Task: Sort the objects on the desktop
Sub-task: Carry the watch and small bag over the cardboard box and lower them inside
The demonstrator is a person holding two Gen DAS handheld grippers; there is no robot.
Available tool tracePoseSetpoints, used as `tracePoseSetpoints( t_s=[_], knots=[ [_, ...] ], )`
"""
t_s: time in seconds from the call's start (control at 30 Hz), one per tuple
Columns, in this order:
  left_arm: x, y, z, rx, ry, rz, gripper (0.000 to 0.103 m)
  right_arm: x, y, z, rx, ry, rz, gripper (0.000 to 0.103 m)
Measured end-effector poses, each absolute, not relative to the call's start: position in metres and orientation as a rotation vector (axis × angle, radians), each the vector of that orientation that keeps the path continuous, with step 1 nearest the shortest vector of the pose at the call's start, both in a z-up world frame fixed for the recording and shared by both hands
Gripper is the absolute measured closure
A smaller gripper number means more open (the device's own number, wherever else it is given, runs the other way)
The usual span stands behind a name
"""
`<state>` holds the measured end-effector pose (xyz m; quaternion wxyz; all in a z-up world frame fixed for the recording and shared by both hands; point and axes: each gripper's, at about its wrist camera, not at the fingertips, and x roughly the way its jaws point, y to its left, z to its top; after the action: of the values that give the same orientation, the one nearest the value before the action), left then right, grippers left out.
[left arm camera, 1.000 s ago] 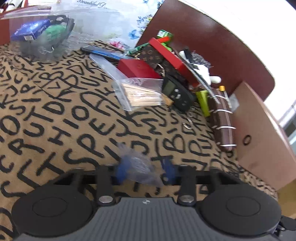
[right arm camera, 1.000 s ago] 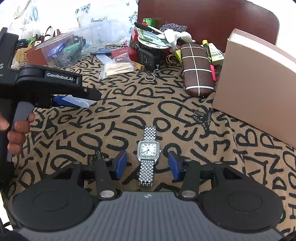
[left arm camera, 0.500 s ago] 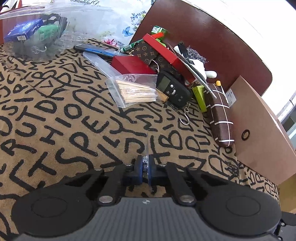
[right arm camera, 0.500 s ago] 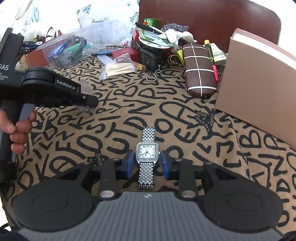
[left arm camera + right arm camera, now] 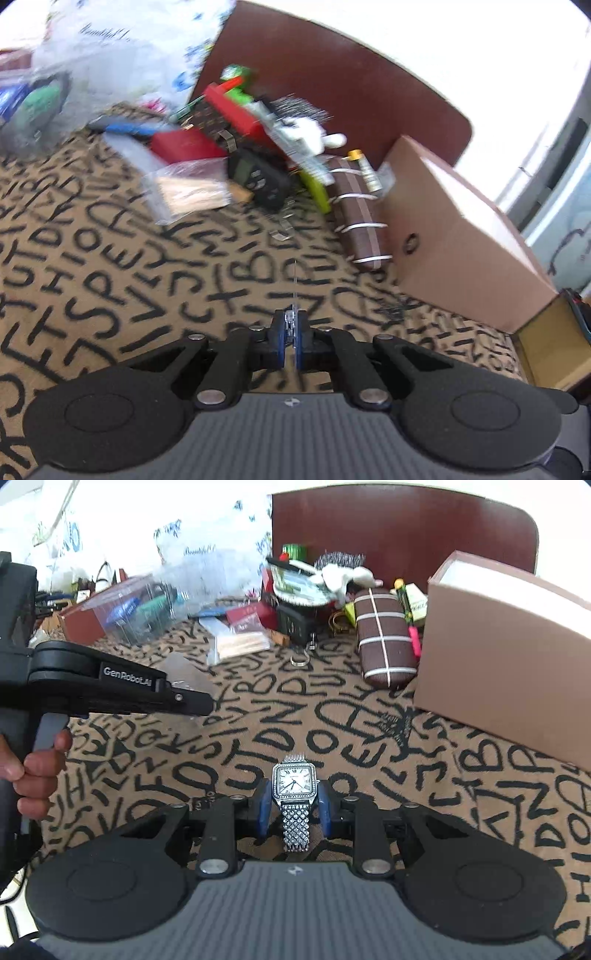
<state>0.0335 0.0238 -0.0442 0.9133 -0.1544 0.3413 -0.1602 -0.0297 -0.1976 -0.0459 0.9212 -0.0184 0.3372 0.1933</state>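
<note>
R gripper [image 5: 291, 805] just clamped on watch [image 5: 294, 783] near brown box [image 5: 509, 646]; L gripper [image 5: 290, 334] pinches clear baggie [image 5: 184, 670], both ready to sort.

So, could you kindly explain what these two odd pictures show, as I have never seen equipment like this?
No robot here: a person carries two hand-held grippers, each with a wide-angle camera looking along its two fingers. One picture comes from the left hand-held gripper, shut on a small clear plastic bag, seen edge-on in its own view. The other comes from the right hand-held gripper, its fingers close on either side of a silver wristwatch. The watch lies on a lettered cloth, near a brown glasses case, a cardboard box and a clear tub.
</note>
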Motion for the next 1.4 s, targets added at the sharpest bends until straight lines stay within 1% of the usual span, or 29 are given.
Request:
tracePoseSetpoints(
  t_s=[0.4,0.63,0.8,1.03,1.4],
  knots=[
    [0.044,-0.033,0.014,-0.255,0.605,-0.524,0.101,-0.047,-0.246,0.017,-0.006,0.497,0.330,0.078],
    [0.062,-0.079,0.057,-0.209,0.522,-0.624,0.101,-0.039,-0.286,0.065,-0.040,0.359,0.235,0.078],
    [0.082,-0.118,0.074,-0.168,0.504,-0.682,0.101,-0.026,-0.321,0.091,-0.041,0.277,0.142,0.078],
    [0.111,-0.166,0.074,-0.119,0.530,-0.711,0.101,0.003,-0.358,0.097,-0.031,0.264,0.047,0.078],
    [0.150,-0.203,0.038,-0.071,0.634,-0.711,0.101,0.039,-0.392,0.070,-0.003,0.328,-0.012,0.078]
  ],
)
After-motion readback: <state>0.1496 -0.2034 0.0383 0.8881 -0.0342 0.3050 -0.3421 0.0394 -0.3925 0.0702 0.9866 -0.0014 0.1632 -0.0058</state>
